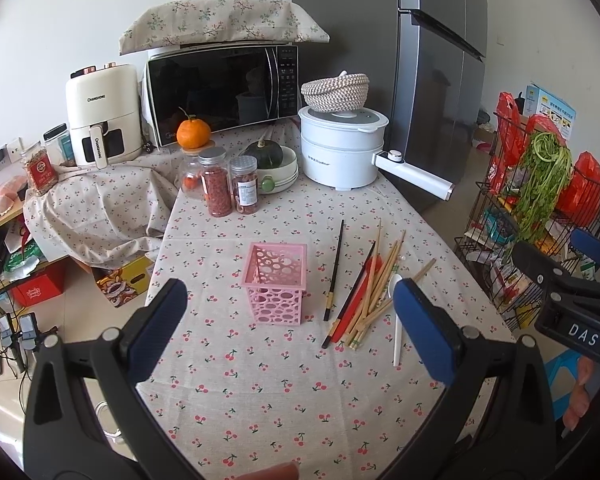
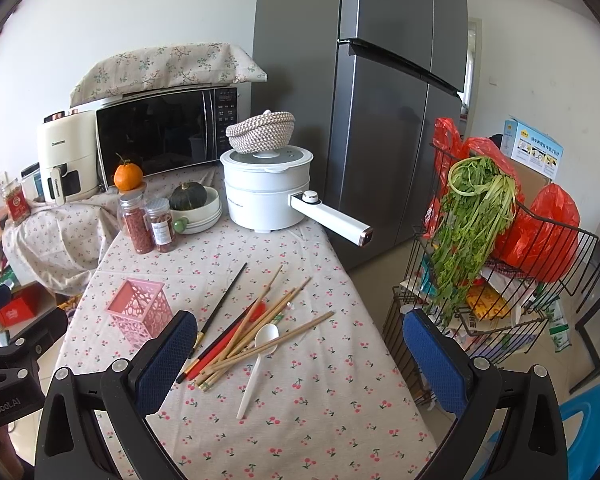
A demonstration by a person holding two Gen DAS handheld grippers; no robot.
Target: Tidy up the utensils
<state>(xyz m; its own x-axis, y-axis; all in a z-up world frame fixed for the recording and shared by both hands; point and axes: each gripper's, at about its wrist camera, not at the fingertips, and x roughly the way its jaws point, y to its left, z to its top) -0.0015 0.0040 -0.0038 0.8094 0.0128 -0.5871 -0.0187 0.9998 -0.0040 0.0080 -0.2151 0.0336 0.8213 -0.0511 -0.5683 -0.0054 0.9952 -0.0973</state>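
Observation:
A pink perforated utensil holder [image 1: 274, 283] stands upright and empty on the cherry-print tablecloth [image 1: 292, 392]; it also shows in the right wrist view [image 2: 140, 312]. To its right lies a pile of wooden chopsticks [image 1: 380, 288] with red and black ones, a separate black chopstick [image 1: 336, 268] and a white plastic spoon [image 1: 397, 320]. The pile [image 2: 256, 328] and spoon [image 2: 258, 364] show in the right wrist view. My left gripper [image 1: 292, 332] is open and empty, hovering near the holder. My right gripper [image 2: 300, 360] is open and empty, hovering near the pile.
At the table's back stand a white electric pot [image 1: 342, 148] with a woven basket on it, spice jars [image 1: 230, 186], a bowl with a squash [image 1: 274, 164], a microwave [image 1: 220, 96] and an air fryer [image 1: 102, 114]. A wire rack with greens [image 2: 496, 240] stands right of the table, beside a grey fridge [image 2: 380, 100].

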